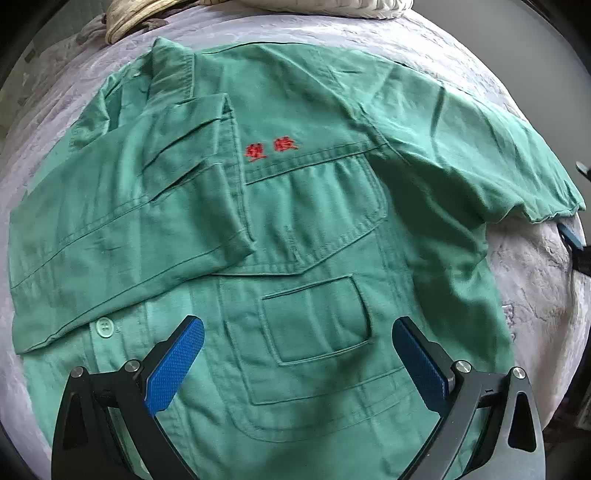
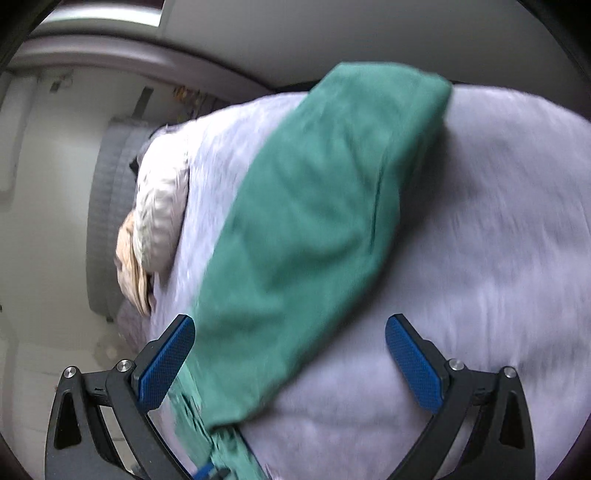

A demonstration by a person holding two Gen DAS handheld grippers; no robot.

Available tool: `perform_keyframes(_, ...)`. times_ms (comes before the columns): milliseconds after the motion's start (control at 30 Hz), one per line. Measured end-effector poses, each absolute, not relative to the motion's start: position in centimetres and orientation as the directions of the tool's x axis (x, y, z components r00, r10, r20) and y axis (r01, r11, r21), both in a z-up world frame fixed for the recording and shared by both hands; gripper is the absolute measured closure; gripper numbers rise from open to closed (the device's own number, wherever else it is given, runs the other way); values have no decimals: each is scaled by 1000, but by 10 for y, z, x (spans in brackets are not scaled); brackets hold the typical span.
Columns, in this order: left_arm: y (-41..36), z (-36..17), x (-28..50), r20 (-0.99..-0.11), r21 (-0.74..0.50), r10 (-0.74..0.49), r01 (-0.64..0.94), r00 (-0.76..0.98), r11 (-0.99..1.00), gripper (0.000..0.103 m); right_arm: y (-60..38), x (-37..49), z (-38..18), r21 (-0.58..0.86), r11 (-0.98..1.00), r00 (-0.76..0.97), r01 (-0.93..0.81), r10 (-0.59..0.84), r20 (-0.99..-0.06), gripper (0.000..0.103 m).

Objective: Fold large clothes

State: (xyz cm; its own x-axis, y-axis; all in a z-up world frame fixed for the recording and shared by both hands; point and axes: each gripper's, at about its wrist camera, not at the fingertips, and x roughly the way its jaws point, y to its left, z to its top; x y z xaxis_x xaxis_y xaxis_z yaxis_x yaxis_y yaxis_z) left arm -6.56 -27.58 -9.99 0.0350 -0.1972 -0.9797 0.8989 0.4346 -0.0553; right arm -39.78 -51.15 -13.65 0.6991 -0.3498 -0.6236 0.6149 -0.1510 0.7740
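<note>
A large green work shirt [image 1: 295, 229] with red embroidered characters [image 1: 271, 149] lies face up on a pale lilac bed cover [image 1: 535, 288]. Its left sleeve [image 1: 122, 236] is folded across the chest. Its right sleeve [image 1: 487, 162] stretches out to the right. My left gripper [image 1: 297, 354] is open and empty, hovering over the lower pocket [image 1: 317, 321]. In the right wrist view the outstretched sleeve [image 2: 314, 221] runs diagonally over the cover [image 2: 480, 258]. My right gripper [image 2: 290, 350] is open, with the sleeve's cuff end lying between its fingers. The view is blurred.
A cream pillow and a tan cloth [image 1: 133, 14] lie at the head of the bed; they also show in the right wrist view [image 2: 155, 218]. A grey padded headboard [image 2: 107, 221] and white wall stand to the left. A blue tip of the other gripper [image 1: 570, 236] shows at the bed's right edge.
</note>
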Motion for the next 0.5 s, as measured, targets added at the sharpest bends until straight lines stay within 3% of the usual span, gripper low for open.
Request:
perform_keyframes(233,-302,-104,-83,-978,-56,-204,900,36,431,1,-547,-402,-138,840,-186,741,510,-401,-539,0)
perform_keyframes(400,-307,-99,-89,-974,-71,-226,903,29,423,1,-555,-399,-139,837,-237,743,494,-385,-547,4)
perform_keyframes(433,-308,-98,-89,-973,-72,-231,903,31,424,1,-554,-399,-139,834,-243,744,496,-377,-552,17)
perform_keyframes(467,-308,-97,-89,-972,-73,-234,902,31,426,1,-555,-397,-141,820,-260,735,510,-363,-573,52)
perform_keyframes(500,-308,-96,-88,-971,-72,-237,901,36,429,1,-554,-398,-144,805,-276,727,525,-347,-593,74)
